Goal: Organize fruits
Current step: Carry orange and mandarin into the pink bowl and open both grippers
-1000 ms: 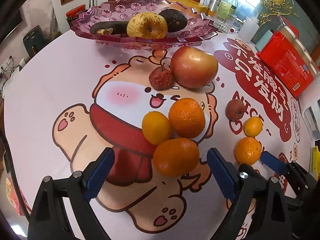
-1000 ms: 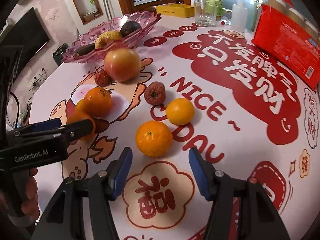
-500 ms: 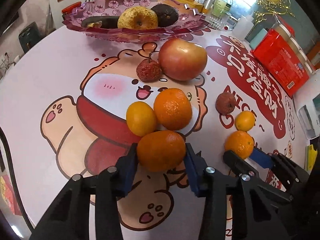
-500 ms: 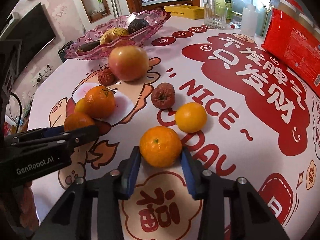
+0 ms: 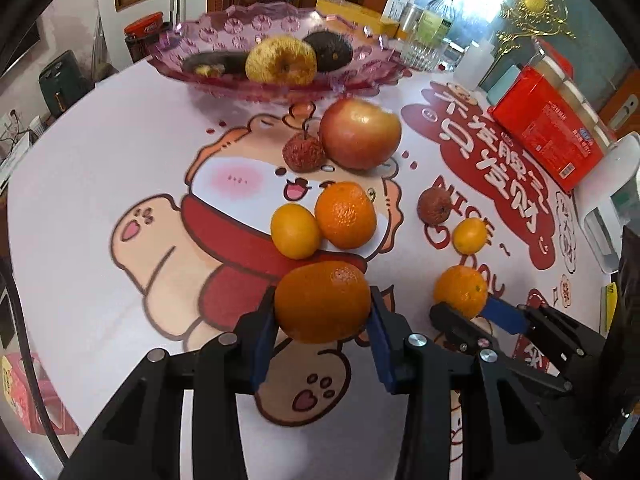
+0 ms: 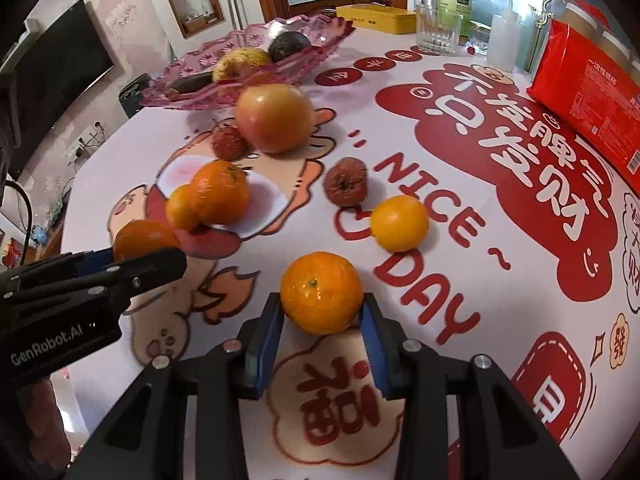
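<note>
Both grippers are clamped on fruit at once, so the step in hand is the pick-up, judged from how the blue pads sit against the peel. The left gripper (image 5: 323, 320) grasps a large orange (image 5: 322, 301), pinched at its 9 and 3 o'clock sides. The right gripper (image 6: 322, 322) grasps a mandarin (image 6: 321, 292) the same way, its green stem button facing the camera. Whether either fruit has left the tablecloth (image 5: 80, 168) is hard to tell through the fisheye lens; the orange looks slightly raised.

Loose fruit remains on the cloth. In the left wrist view, a small yellow citrus (image 5: 295, 231) and a second orange (image 5: 345, 215) touch each other at 12 o'clock from the held orange. Farther along that line stand a red apple (image 5: 360, 133) and a wrinkled red fruit (image 5: 303, 153), just beside each other. A shrivelled brown fruit (image 5: 434, 208) and another small citrus (image 5: 470, 235) lie toward 1 o'clock.

The pink glass bowl (image 5: 224, 28) sits at 12 o'clock, at the far edge, already holding a yellow pear (image 5: 281, 61) and two dark fruits. The next move probably calls for lifting both fruits high enough to pass over the apple and the scalloped rim, then lowering them into bare spots so nothing rolls out.
</note>
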`<state>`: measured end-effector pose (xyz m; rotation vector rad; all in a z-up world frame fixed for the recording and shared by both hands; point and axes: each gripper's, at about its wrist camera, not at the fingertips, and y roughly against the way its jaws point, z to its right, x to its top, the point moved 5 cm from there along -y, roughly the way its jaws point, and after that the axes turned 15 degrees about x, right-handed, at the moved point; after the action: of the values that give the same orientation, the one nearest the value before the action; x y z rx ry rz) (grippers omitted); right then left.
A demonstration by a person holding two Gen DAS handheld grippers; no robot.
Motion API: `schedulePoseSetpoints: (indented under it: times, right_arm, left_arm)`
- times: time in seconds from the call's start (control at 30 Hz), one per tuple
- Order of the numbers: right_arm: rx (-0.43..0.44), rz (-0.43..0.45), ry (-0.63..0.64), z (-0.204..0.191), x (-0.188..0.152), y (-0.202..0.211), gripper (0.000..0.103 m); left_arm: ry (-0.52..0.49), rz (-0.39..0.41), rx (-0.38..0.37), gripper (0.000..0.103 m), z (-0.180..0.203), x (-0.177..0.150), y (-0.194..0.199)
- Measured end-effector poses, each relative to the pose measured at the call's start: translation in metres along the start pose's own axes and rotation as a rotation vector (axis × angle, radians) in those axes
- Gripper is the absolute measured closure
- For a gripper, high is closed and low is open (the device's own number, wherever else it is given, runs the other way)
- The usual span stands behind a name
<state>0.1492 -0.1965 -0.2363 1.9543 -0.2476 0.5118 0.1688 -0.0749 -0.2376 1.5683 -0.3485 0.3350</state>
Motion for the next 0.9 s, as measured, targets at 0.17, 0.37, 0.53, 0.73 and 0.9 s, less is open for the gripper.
schedulePoseSetpoints:
  times: [0.17, 0.37, 0.53, 0.73, 0.9]
  right_arm:
    - [0.017, 0.025, 0.040, -0.026, 0.003, 0.019, 0.064]
    - [0.030, 0.084, 0.088, -0.056, 0.007, 0.051, 0.064]
    - [0.043, 0.127, 0.110, -0.077, 0.012, 0.076, 0.064]
    - [0.026, 0.178, 0.115, -0.095, 0.031, 0.098, 0.064]
    - [0.019, 0.239, 0.079, -0.102, 0.063, 0.117, 0.064]
  left_arm:
    - [0.004, 0.030, 0.001, 0.063, -0.010, 0.003, 0.031]
    - [0.002, 0.081, 0.037, 0.063, -0.026, 0.007, 0.073]
    - [-0.018, 0.097, 0.077, 0.063, -0.039, 0.017, 0.100]
    - [-0.055, 0.159, 0.075, 0.063, -0.052, 0.056, 0.129]
    - [-0.099, 0.209, 0.052, 0.063, -0.059, 0.093, 0.146]
